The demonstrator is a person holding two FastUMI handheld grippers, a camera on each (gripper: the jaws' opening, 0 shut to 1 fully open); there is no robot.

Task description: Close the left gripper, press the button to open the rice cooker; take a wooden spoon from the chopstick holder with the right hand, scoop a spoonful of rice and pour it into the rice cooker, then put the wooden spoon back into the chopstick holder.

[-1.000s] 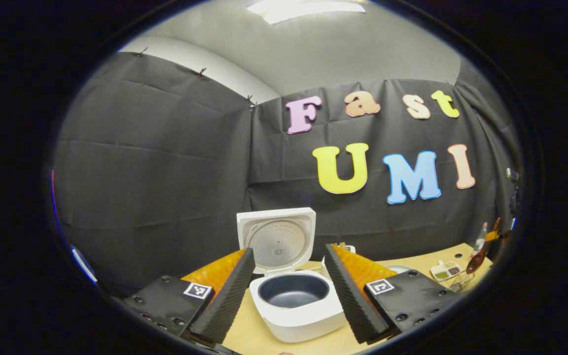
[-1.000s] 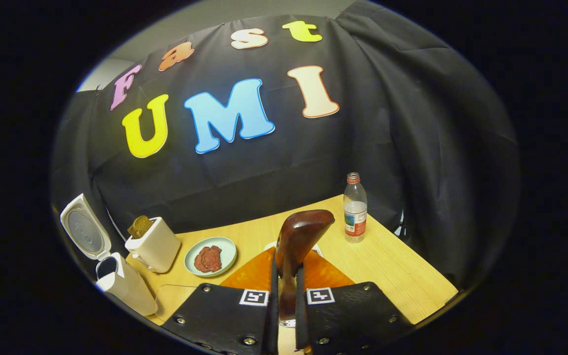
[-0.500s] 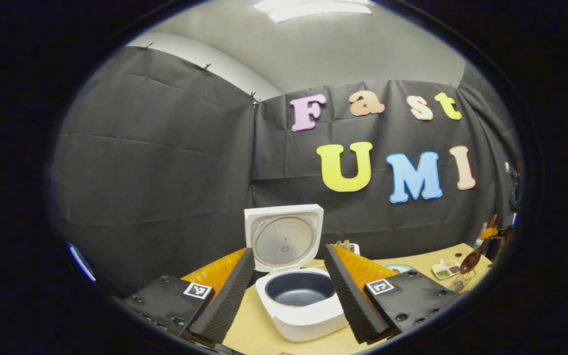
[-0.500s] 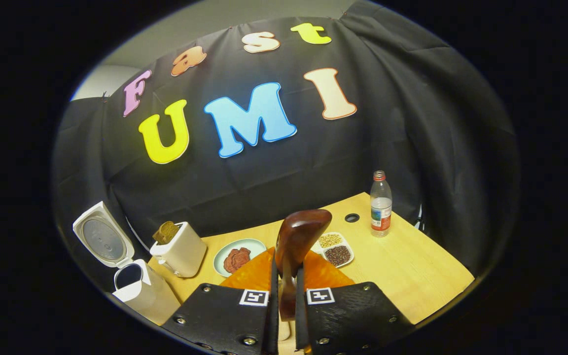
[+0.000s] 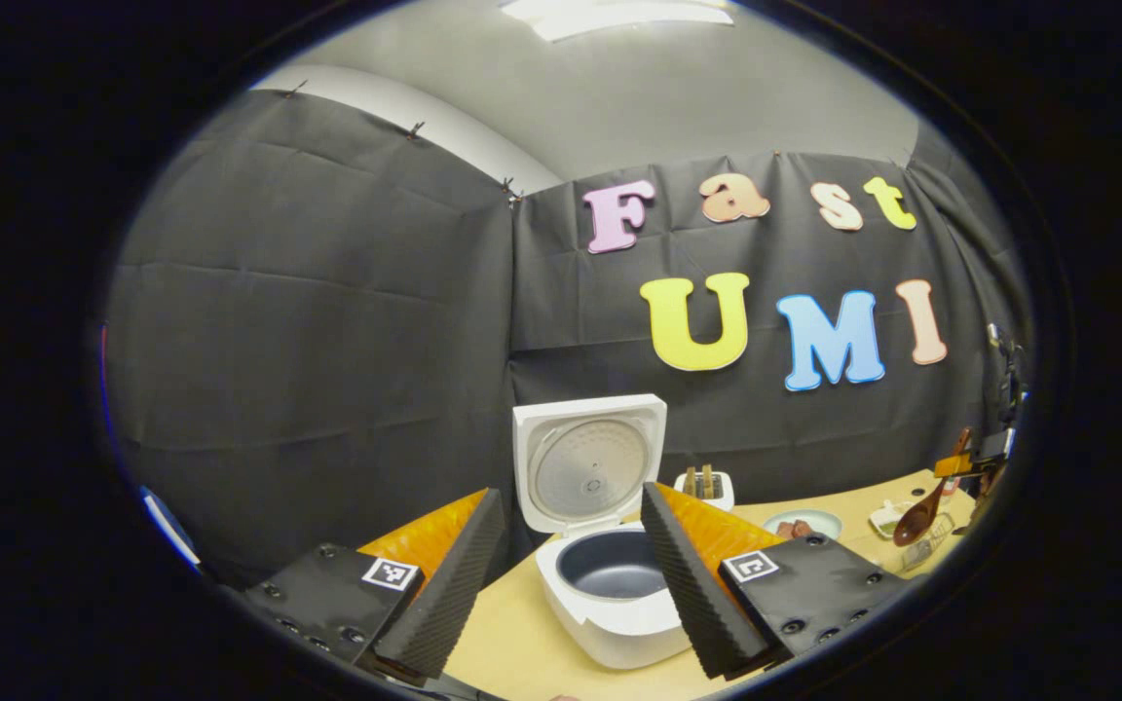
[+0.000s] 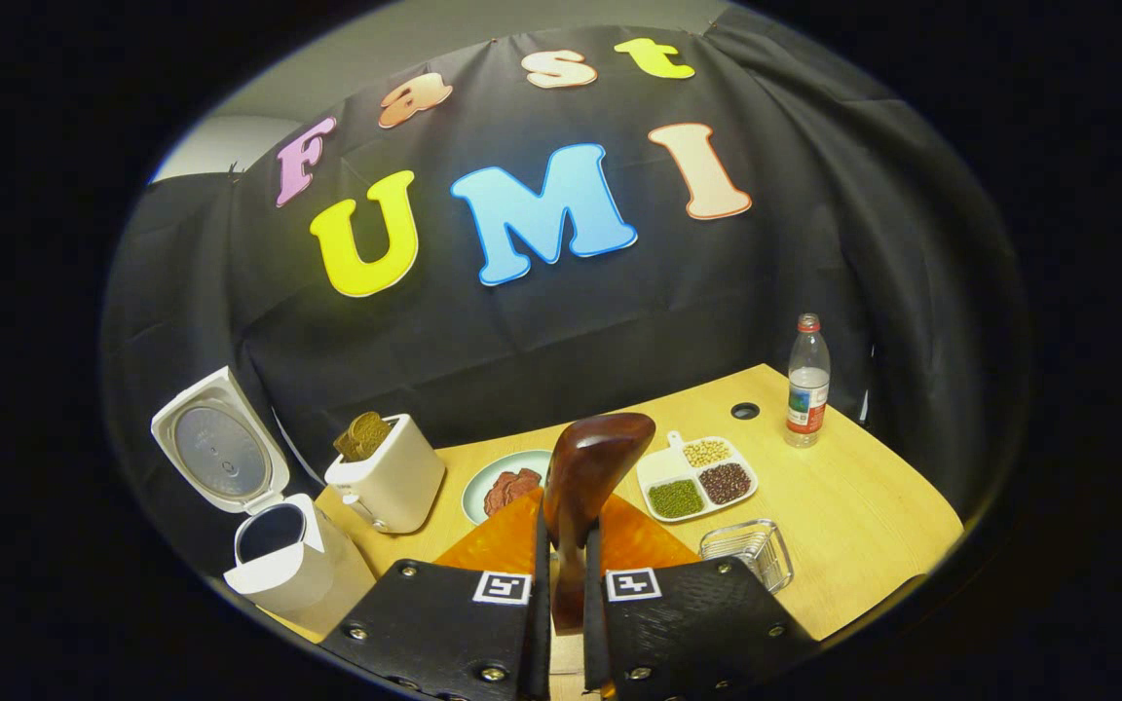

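Note:
In the left gripper view my left gripper (image 5: 571,498) stands open, its fingers framing the white rice cooker (image 5: 619,594). The cooker's lid (image 5: 590,465) stands upright and its dark inner pot is empty. At the far right of that view the wooden spoon (image 5: 914,516) hangs above a wire chopstick holder (image 5: 926,551). In the right gripper view my right gripper (image 6: 566,521) is shut on the wooden spoon (image 6: 592,472), bowl end pointing up and away. The clear chopstick holder (image 6: 749,550) sits just right of it. A white divided tray (image 6: 699,475) holds pale, dark and green grains.
A white toaster (image 6: 389,484) with bread stands beside the rice cooker (image 6: 283,570). A plate (image 6: 505,487) of reddish food lies behind the spoon. A water bottle (image 6: 805,382) and a round hole (image 6: 744,410) mark the wooden table's (image 6: 873,516) far right corner.
The right gripper has pulled back with the spoon, bringing the grain tray and chopstick holder into its view. The left gripper has drifted left, so the cooker sits farther right between its fingers.

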